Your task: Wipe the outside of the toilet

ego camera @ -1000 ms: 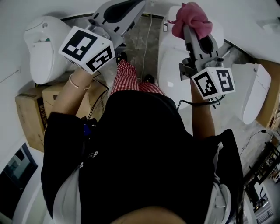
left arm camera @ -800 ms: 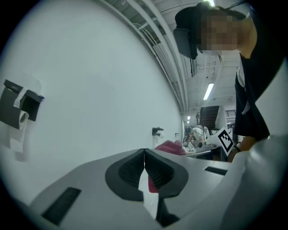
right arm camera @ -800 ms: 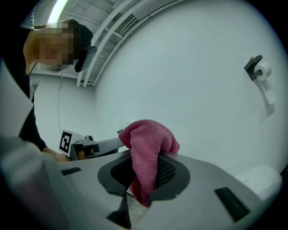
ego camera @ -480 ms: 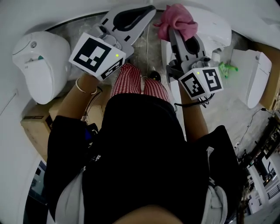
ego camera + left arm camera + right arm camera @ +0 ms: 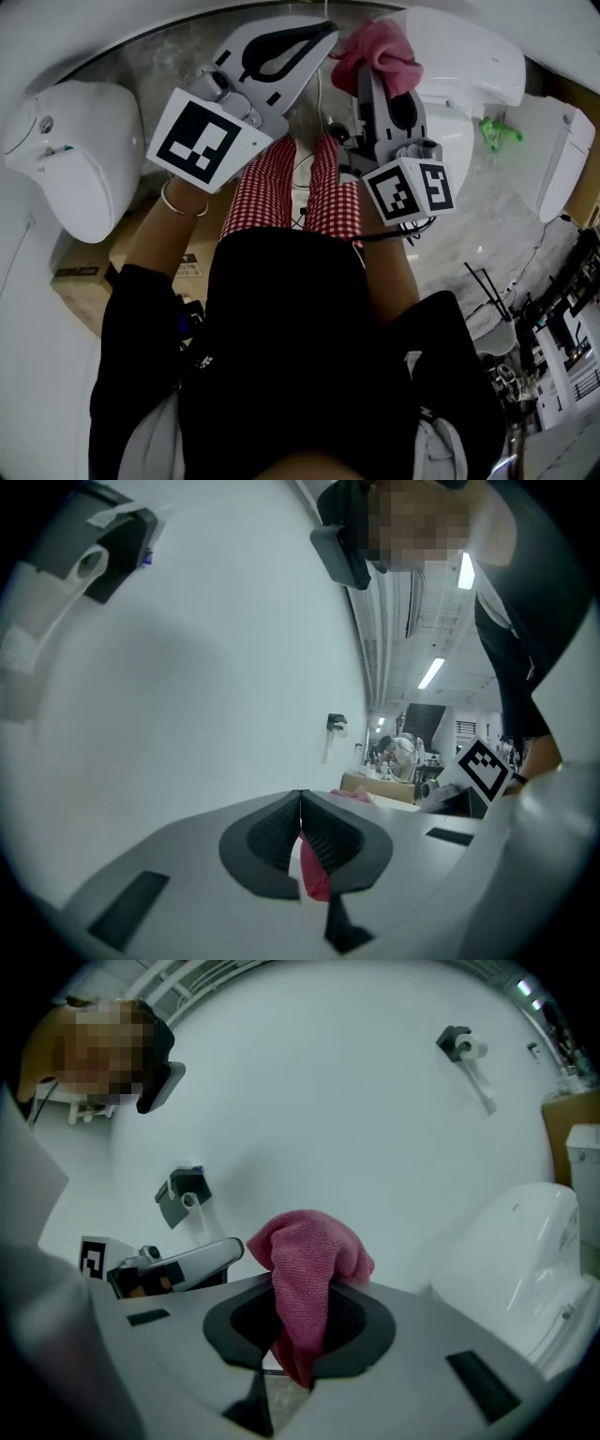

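A white toilet (image 5: 469,66) stands at the top right of the head view and shows at the right of the right gripper view as the toilet (image 5: 511,1260). My right gripper (image 5: 377,75) is shut on a pink cloth (image 5: 380,49), held just left of that toilet's edge; whether cloth and toilet touch is not clear. From the right gripper (image 5: 302,1288) the bunched cloth (image 5: 309,1246) bulges above the jaws. My left gripper (image 5: 323,26) hangs beside it over the floor, jaws together. In its own view the left gripper (image 5: 300,801) faces a plain wall, with only a pink sliver showing behind its pads.
A second toilet (image 5: 70,159) stands at the left, a third toilet (image 5: 555,173) at the far right. Cardboard boxes (image 5: 89,272) sit by the person's left side. A green item (image 5: 497,131) lies on the floor by the right toilet. Wall fittings (image 5: 183,1194) hang ahead.
The head view has swung round. My right gripper with the cloth has come off the toilet's top to its left edge, closer to the left gripper. Both stay shut.
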Motion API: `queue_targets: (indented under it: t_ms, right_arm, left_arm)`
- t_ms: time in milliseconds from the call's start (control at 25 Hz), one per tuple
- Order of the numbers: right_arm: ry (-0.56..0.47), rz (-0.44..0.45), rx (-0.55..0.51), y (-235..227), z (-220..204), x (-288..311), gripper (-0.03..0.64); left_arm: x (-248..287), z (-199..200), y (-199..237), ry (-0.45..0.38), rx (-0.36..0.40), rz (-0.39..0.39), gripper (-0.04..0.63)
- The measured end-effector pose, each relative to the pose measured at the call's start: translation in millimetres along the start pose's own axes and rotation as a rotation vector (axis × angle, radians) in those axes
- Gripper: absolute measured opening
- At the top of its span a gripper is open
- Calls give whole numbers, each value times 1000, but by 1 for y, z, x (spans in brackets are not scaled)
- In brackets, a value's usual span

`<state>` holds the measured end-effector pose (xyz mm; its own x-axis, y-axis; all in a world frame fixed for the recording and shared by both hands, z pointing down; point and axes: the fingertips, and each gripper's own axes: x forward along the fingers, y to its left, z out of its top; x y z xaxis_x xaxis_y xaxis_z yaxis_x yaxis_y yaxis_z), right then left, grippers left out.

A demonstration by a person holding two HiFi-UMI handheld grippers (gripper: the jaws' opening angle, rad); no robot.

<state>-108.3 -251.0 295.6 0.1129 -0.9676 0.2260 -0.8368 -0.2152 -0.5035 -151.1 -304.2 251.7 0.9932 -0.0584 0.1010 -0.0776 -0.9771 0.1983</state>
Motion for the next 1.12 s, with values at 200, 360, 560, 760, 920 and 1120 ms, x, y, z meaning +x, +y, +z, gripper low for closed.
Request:
queue_targets:
  t_ms: [200,360,560,760,920,1120]
  right_arm:
    - [-17,-117,101,-54,-36,23,78]
    - [-42,-181,166,-90,-57,48,78]
    - [-94,-259,254,-127,-73,71,78]
    - [-147,-321,359,-158,-78,84,78]
    - [-187,-368,440,-178,-85,93,78]
    - [-206,-459,519,-199,-96,94,78]
  left_arm:
    - [23,-50,25,50,-58,52,11]
    - [29,-73,52,38,-122,106,9]
    - [38,-97,74,44,-137,158,9]
    - [41,-117,73,83,-139,140,9]
    - [37,-134,75,110,-159,158,9]
    - [30,-141,81,114,-165,170,9]
